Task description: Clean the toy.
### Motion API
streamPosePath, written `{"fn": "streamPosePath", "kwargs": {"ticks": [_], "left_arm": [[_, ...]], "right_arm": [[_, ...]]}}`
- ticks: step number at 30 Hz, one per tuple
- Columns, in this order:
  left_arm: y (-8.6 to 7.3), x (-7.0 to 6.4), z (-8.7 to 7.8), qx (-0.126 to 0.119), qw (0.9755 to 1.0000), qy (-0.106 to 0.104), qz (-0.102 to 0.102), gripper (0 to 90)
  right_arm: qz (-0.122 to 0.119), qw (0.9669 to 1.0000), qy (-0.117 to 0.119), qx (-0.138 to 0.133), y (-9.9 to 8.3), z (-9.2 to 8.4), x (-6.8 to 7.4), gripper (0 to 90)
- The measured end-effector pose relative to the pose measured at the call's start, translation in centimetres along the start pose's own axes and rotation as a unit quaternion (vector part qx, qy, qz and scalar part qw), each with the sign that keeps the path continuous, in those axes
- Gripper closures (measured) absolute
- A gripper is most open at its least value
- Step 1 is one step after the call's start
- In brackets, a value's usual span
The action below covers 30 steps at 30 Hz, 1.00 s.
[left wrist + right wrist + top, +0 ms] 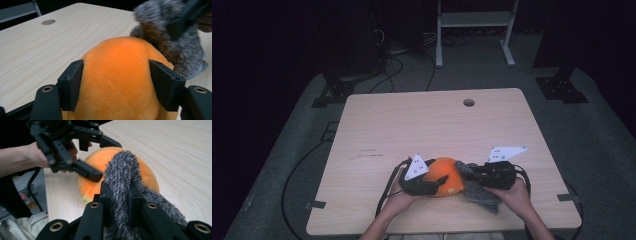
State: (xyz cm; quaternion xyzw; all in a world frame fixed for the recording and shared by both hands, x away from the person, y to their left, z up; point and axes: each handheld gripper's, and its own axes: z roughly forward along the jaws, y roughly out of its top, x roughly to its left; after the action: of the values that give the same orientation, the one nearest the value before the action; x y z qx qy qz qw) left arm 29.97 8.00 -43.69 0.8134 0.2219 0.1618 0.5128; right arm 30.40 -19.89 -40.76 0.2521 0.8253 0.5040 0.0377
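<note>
A round orange plush [443,176] lies near the front edge of the wooden table [427,125], with a grey furry piece [480,194] hanging off its right side. My left gripper [437,179] comes in from the left. Its two black pads [71,82] sit against both flanks of the orange plush [117,72] and dent it slightly. From the right, my right gripper [467,172] is shut on a strand of the grey fur [121,177], which runs up over the orange plush [148,173]. The left gripper [103,160] appears beyond the plush in the right gripper view.
A round cable hole [468,102] sits near the table's far edge. Behind the table, on the grey floor, stand a white frame [474,20] and dark stands, with cables [384,75] trailing. Bare wood stretches behind and to both sides of the plush.
</note>
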Motion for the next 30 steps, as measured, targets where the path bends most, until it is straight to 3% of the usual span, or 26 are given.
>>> {"fn": "streamPosePath", "kwargs": {"ticks": [2,5,7,10,13,14,18,23,27,29,30], "left_arm": [[-0.1,0.2,-0.1,0.006,0.9995,-0.027,-0.014,26.0],[-0.1,0.6,-0.3,0.009,0.9983,-0.041,-0.040,21.0],[-0.1,0.7,-0.2,0.023,0.9985,-0.034,-0.036,22.8],[-0.3,0.7,-0.3,0.021,0.9984,-0.038,-0.036,23.6],[-0.3,0.8,-0.4,0.021,0.9983,-0.041,-0.036,23.3],[-0.3,0.8,-0.4,0.021,0.9983,-0.041,-0.036,22.8],[-0.5,0.6,-0.3,0.014,0.9984,-0.036,-0.042,21.9],[-0.4,0.5,-0.4,0.019,0.9988,-0.033,-0.031,23.5],[-0.3,0.2,-0.3,0.019,0.9991,-0.029,-0.024,23.4],[-0.3,0.2,-0.4,0.020,0.9991,-0.030,-0.024,23.4],[-0.2,0.3,-0.5,0.022,0.9991,-0.030,-0.022,22.8]], "right_arm": [[0.011,0.9999,0.004,0.008,-0.3,0.7,-0.3,77.6],[0.030,0.9993,0.017,0.016,-0.8,1.3,-0.7,77.7],[0.036,0.9990,0.016,0.019,-1.0,1.3,-0.9,77.7],[0.052,0.9979,0.008,0.040,-2.1,1.3,-1.3,77.6],[0.051,0.9966,-0.005,0.064,-2.3,1.0,-1.4,77.5],[0.051,0.9966,-0.005,0.064,-2.3,1.0,-1.4,77.5],[0.038,0.9990,0.021,0.013,-0.6,0.3,-0.3,77.5],[0.036,0.9987,0.022,0.028,-0.6,1.6,-0.3,77.5],[0.035,0.9977,-0.007,0.057,-1.2,1.2,-1.0,77.6],[0.031,0.9979,-0.012,0.056,-1.2,1.1,-1.0,77.5],[0.032,0.9990,0.001,0.029,-0.9,0.7,-0.6,77.4]]}}
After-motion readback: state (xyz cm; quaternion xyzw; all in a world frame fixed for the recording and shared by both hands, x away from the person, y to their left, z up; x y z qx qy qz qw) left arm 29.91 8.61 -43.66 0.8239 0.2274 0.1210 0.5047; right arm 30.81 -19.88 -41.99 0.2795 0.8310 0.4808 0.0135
